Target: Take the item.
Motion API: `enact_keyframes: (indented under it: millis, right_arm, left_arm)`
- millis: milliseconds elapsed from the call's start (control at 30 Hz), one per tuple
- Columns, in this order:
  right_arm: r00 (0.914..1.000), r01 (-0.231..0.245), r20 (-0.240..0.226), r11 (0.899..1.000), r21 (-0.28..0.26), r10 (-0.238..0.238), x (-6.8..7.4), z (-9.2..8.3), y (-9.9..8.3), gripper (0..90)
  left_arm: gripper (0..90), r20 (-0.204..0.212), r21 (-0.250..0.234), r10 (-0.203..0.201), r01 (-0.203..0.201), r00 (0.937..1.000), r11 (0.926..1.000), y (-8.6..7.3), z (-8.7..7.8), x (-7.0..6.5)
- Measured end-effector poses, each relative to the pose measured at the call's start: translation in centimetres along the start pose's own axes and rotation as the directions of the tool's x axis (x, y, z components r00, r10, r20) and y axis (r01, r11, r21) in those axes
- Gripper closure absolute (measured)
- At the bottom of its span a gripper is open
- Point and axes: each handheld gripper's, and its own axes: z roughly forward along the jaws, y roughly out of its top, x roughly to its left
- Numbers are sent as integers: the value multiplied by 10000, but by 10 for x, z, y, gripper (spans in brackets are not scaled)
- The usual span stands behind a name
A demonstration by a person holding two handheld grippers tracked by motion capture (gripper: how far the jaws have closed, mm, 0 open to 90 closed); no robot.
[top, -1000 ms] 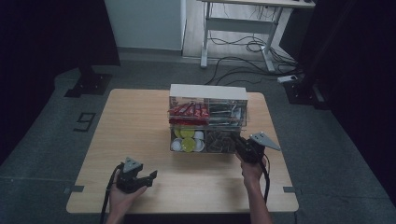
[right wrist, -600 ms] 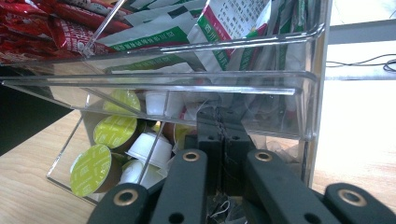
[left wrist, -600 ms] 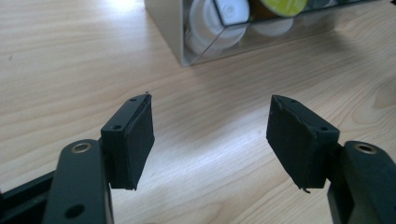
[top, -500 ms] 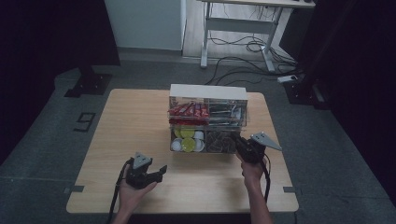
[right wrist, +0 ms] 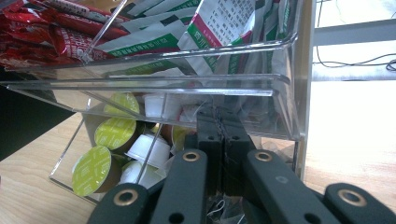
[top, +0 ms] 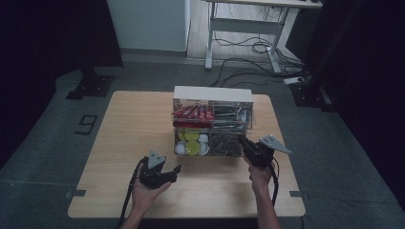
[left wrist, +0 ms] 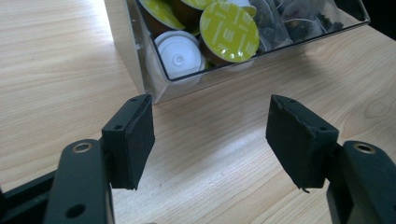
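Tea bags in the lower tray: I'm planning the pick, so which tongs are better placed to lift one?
Right. The right tongs sit shut among the tea bags; the left tongs stand open over bare table, short of the capsules.

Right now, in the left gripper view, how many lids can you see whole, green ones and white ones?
Green lid: 1
White lid: 1
Total: 2
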Motion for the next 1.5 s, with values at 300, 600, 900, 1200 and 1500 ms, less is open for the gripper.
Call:
enact_keyframes:
  millis: [300,600,900,1200,1500]
  right_arm:
    - [10000,-37,3,10000,18,37,-2,0,0,874]
    - [9999,-114,32,9999,29,114,-4,0,-1,876]
    - [9999,-143,96,9999,25,142,-7,-1,-1,876]
    - [9999,-130,109,9999,-6,130,-7,-2,-1,877]
    - [9998,-120,127,9999,6,120,-8,-2,-1,878]
  left_arm:
    - [328,18,39,184,-184,9998,9998,7,8,-7]
    - [334,-82,-47,189,-190,9998,9998,15,18,-10]
    - [338,-191,-172,251,-254,9995,9995,27,27,-13]
    - [334,-388,-180,327,-334,9987,9993,35,42,-18]
    - [323,-588,-4,596,-598,9965,9982,41,57,-26]
